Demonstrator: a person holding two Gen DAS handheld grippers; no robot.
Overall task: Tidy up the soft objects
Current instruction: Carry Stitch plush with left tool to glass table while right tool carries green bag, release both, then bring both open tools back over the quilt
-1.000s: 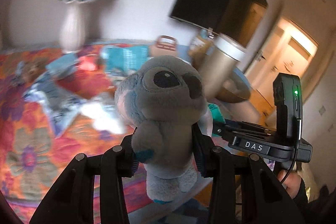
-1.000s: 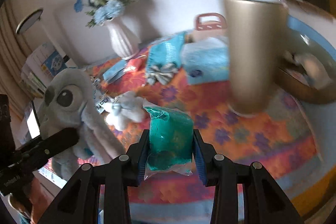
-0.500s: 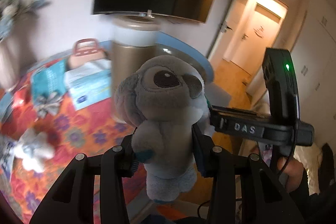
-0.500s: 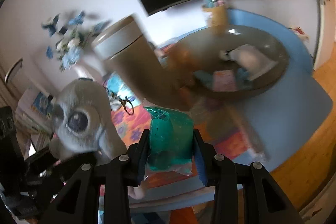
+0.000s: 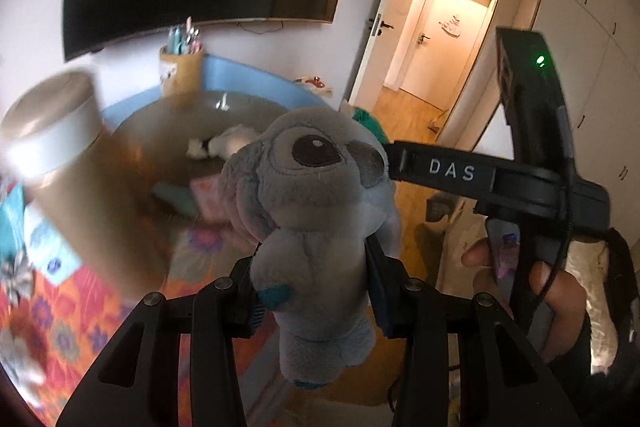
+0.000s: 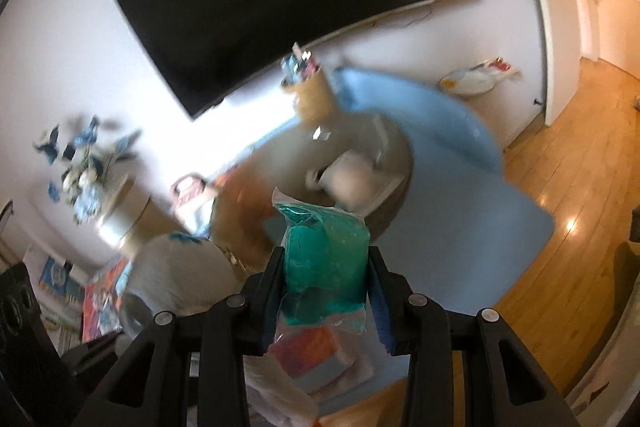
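Left gripper [image 5: 316, 301]: fingers were clamped on the waist of a grey plush toy [image 5: 316, 195], which stood upright above a round brown basket [image 5: 168, 131] on the blue-topped worktop [image 5: 248, 77]. Right gripper [image 6: 326, 293]: fingers were clamped on a teal soft item in a clear bag [image 6: 326, 247], held up over the worktop's near edge with the same basket behind it. Basket contents: a white soft object [image 6: 352, 181] and blurred flat items; a tan pen cup [image 6: 314, 99] stood by the wall.
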